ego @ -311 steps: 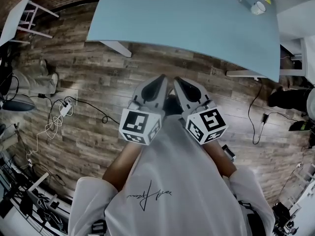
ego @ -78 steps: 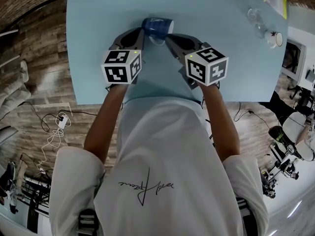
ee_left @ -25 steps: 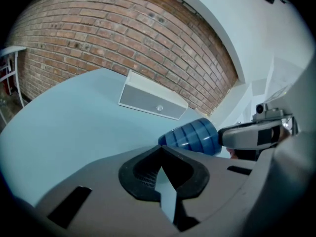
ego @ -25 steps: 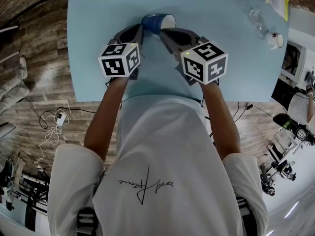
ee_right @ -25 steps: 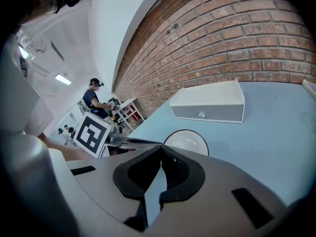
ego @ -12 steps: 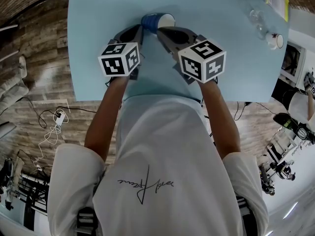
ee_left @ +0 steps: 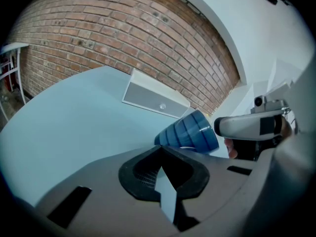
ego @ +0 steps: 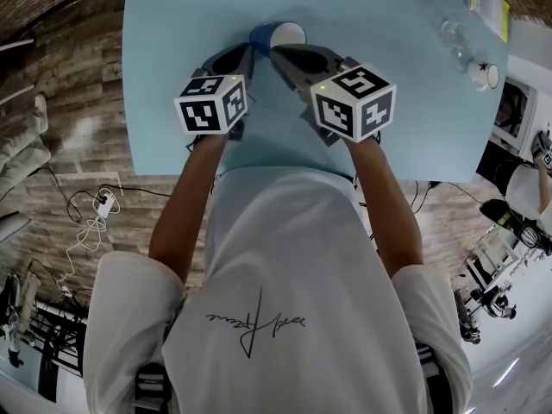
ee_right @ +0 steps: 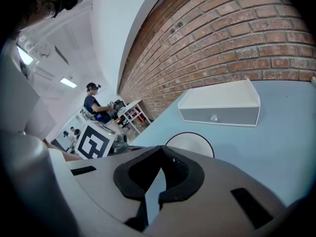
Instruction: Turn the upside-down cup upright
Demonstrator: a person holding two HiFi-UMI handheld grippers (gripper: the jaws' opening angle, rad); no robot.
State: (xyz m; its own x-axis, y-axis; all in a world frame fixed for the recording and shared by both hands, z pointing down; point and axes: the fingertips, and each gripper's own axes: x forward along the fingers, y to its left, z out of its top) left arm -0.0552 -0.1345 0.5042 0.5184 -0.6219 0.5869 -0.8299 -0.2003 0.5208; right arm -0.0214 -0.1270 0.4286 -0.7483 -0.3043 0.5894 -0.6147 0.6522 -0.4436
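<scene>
Shared lab-style workroom, and plenty here says so.
Bare brick wall (ee_left: 113, 43) along the back, worn wood-plank floor (ego: 78, 136) underfoot, and a loose tangle of cables (ego: 86, 222) lying on it. A big pale blue table (ego: 414, 102) fills the middle, a plain white drawer box (ee_right: 222, 107) at its far edge. Off to the side there's a strip light (ee_right: 68, 82) overhead and a person (ee_right: 94, 102) seated at a white desk (ee_right: 131, 110) crowded with gear.
</scene>
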